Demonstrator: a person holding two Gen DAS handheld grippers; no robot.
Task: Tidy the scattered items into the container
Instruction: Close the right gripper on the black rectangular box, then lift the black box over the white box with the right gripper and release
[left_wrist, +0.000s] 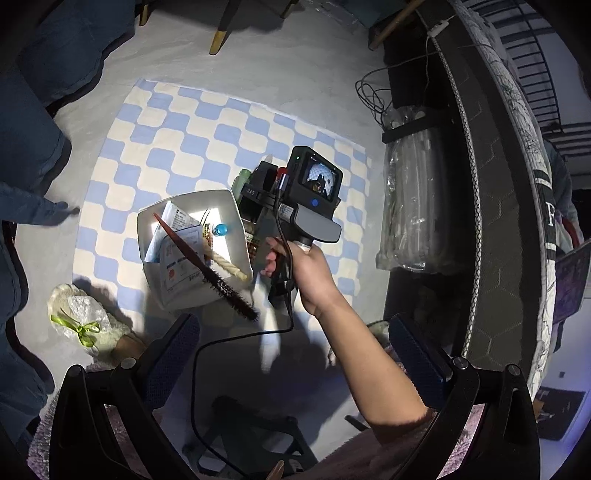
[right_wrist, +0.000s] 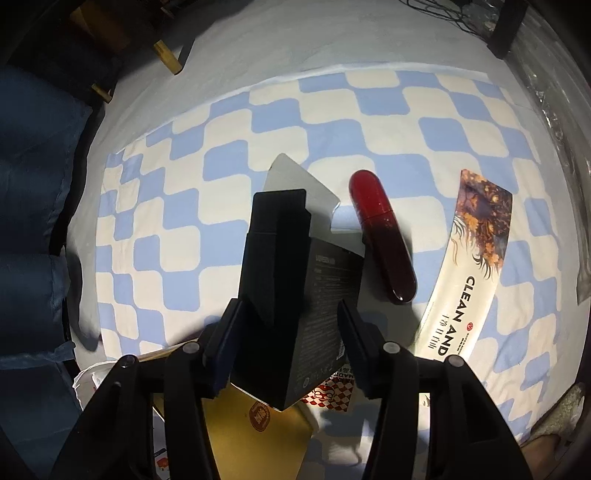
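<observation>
A white square container (left_wrist: 236, 212) sits on the blue-and-cream checkered cloth (left_wrist: 177, 136). It holds paper packets, a red hairbrush (left_wrist: 207, 269), a twisted cream stick and a blue bead. My right gripper (right_wrist: 282, 328) is shut on a black box (right_wrist: 291, 288) and holds it above the cloth, just right of the container in the left wrist view (left_wrist: 258, 188). A red capsule-shaped case (right_wrist: 382, 236) and a "CLEAN AND" packet (right_wrist: 465, 266) lie on the cloth (right_wrist: 184, 166) to the right. My left gripper (left_wrist: 291, 354) is open and empty, well above the floor.
A tan packet (right_wrist: 255, 424) and a red-checked packet (right_wrist: 332, 397) lie under the held box. A plastic bag with a green ribbon (left_wrist: 79, 321) lies left of the cloth. Chair legs (left_wrist: 221, 33), a dark bed frame (left_wrist: 491, 221) and a plastic-wrapped bundle (left_wrist: 417, 206) stand around.
</observation>
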